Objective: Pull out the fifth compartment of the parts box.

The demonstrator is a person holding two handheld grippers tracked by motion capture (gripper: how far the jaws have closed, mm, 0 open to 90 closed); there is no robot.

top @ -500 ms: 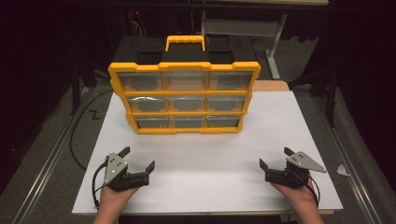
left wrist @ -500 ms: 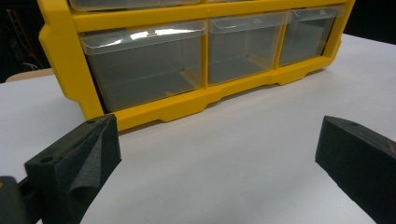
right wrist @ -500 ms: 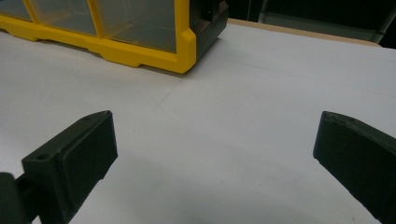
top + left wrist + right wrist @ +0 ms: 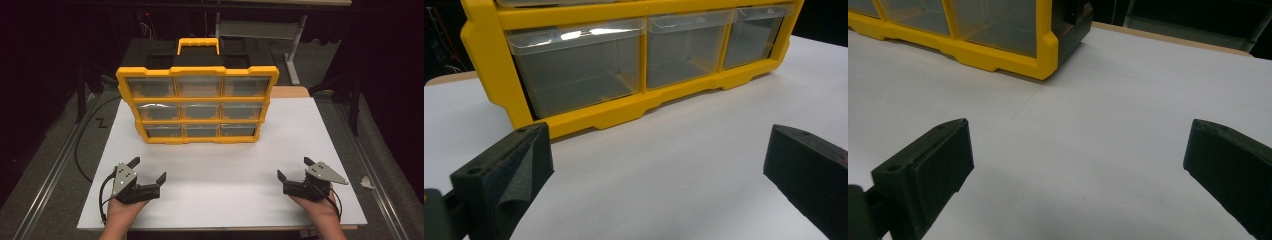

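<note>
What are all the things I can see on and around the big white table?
Drawer box: one, yellow frame with a black back and a yellow handle on top, standing upright at the far middle of the table.
Drawers: nine, clear plastic, in three rows of three on the box front.
Table: one, white top, under everything.
Paper scrap: one, white, lying off the table's right edge.
Left tongs: one pair, black, open, holding nothing, near left of the table.
Right tongs: one pair, black, open, holding nothing, near right.
Hands: two, coming in from the bottom edge, one on each pair of tongs.
</note>
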